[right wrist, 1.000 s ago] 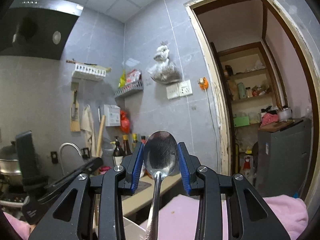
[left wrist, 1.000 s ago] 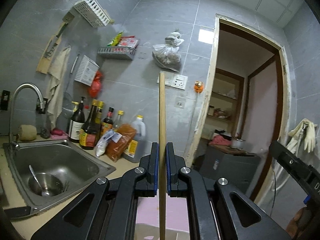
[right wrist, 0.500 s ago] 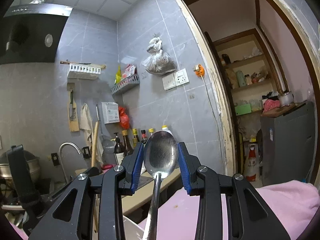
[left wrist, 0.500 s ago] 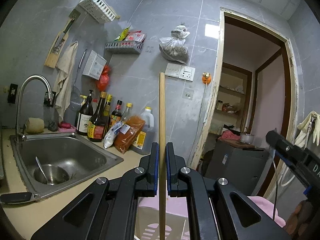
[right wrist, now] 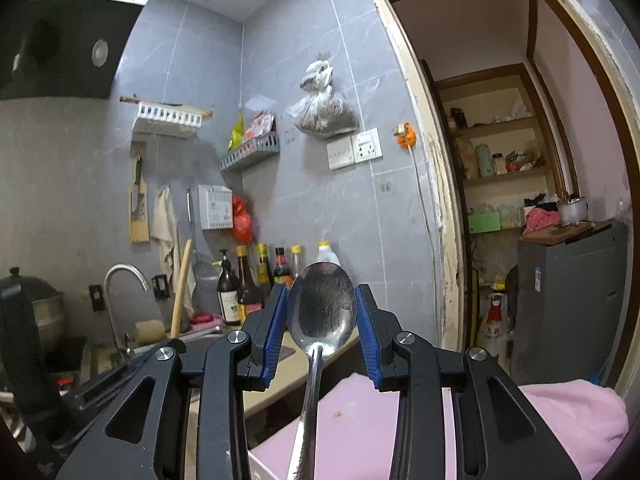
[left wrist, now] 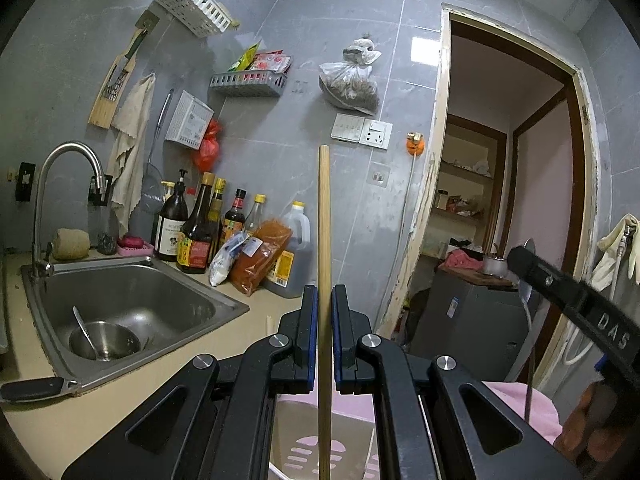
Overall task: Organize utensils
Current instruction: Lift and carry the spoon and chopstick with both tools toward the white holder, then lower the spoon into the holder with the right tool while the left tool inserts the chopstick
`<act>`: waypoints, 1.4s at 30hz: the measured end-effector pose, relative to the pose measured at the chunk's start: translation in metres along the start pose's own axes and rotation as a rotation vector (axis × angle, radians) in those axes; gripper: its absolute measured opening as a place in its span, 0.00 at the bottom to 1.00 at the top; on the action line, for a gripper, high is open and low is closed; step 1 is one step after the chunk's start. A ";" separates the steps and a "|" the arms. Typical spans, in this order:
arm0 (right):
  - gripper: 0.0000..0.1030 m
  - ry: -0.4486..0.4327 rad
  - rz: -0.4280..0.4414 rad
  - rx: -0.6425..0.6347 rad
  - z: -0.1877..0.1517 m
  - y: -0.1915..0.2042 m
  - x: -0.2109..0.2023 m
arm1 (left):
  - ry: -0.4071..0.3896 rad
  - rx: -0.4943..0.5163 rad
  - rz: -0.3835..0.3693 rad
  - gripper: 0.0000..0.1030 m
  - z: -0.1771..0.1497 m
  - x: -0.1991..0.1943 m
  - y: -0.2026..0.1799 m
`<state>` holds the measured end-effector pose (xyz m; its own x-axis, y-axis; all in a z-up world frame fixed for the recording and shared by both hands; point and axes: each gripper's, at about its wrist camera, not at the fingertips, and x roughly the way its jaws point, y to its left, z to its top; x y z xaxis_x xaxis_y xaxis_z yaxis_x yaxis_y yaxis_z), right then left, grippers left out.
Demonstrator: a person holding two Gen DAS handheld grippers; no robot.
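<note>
Nearest, the left gripper [left wrist: 325, 312] is clamped on a slim, pale wooden chopstick [left wrist: 324, 240] standing upright between its pads, its lower end over a pink slotted plastic holder [left wrist: 312, 446]. Beside it, the right gripper [right wrist: 321, 312] pinches the bowl of a shiny steel spoon [right wrist: 322, 308], handle hanging down over a pink cloth [right wrist: 560, 412]. That edge-on pinch on smooth metal looks risky: a jolt could swing or drop the spoon. Farther off, another spoon sits in a steel bowl [left wrist: 105, 340] in the stainless sink [left wrist: 132, 292].
</note>
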<state>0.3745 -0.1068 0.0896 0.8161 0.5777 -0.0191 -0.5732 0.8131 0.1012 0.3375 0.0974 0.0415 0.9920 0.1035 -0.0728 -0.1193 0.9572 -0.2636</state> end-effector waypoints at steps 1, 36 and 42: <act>0.31 0.006 0.002 -0.004 -0.002 0.000 0.000 | 0.002 -0.002 -0.001 0.04 -0.001 0.000 0.000; 0.48 0.149 0.056 -0.022 -0.027 0.001 -0.050 | 0.215 -0.011 -0.199 0.43 -0.024 -0.026 0.004; 0.74 0.121 -0.009 -0.022 -0.014 -0.005 -0.088 | 0.188 -0.001 -0.219 0.81 -0.005 -0.050 -0.008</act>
<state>0.3044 -0.1607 0.0766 0.8073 0.5732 -0.1403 -0.5681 0.8192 0.0785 0.2887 0.0834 0.0427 0.9690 -0.1571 -0.1908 0.0962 0.9509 -0.2940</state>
